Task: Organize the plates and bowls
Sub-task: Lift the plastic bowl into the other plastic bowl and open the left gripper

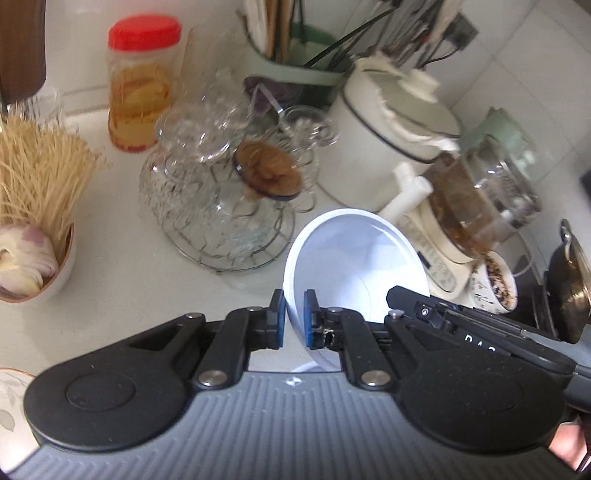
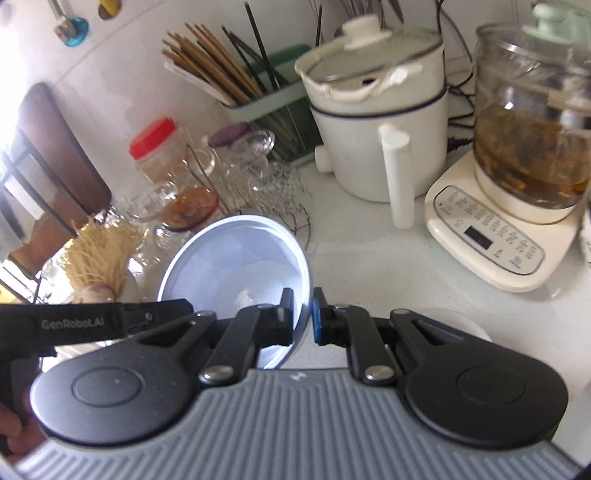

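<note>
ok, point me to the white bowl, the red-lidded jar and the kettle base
white bowl (image 1: 354, 258), left wrist view, inner wall
red-lidded jar (image 1: 144, 33), left wrist view, red lid
kettle base (image 2: 491, 236), right wrist view, control panel

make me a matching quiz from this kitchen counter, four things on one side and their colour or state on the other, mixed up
Things:
1. white bowl
2. jar lid
3. glass kettle
4. chopsticks

Colour or state:
A. red
B. holds brown liquid, sits on a cream base
C. pinched at the rim by the left gripper and the right gripper
D. standing in a pale green holder by the wall

Pairs: 1-C, 2-A, 3-B, 4-D
</note>
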A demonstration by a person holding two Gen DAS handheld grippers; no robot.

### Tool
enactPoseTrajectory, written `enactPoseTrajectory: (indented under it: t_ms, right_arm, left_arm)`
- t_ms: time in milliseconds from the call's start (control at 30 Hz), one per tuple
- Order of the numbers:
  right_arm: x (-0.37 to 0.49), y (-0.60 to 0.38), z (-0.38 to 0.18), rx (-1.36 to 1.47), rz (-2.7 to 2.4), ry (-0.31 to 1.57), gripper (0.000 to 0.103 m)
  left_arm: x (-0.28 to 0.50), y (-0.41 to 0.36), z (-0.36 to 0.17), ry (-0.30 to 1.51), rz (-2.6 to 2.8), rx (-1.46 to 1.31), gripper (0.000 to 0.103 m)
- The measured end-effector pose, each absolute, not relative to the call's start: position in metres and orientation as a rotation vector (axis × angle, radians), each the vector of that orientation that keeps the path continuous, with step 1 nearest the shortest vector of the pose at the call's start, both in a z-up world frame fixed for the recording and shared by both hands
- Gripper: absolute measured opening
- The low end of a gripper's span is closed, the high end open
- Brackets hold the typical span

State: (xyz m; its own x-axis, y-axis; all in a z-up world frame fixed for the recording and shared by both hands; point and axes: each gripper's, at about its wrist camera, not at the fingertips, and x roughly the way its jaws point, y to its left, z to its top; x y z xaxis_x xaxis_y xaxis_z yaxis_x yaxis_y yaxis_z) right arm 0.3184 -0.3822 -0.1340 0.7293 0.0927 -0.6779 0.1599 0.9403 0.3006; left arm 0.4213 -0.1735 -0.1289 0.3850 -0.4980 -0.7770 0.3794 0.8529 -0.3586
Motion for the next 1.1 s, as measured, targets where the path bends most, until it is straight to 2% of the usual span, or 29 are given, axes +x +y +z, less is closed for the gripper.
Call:
enactPoseTrajectory:
  t_ms: [367, 1100]
  right_arm:
    - [0.271, -0.368, -0.122, 0.36, -0.112, 0.707, 0.012]
    - [0.247, -0.361, -0.177, 0.375, -0.141, 0.881, 0.014]
  left_arm:
    - [0.382, -0.163, -0.111, 1.01, -0.635, -0.099, 0.012]
    - [0.355, -0.171, -0.175, 1.141, -0.621, 0.02, 0.012]
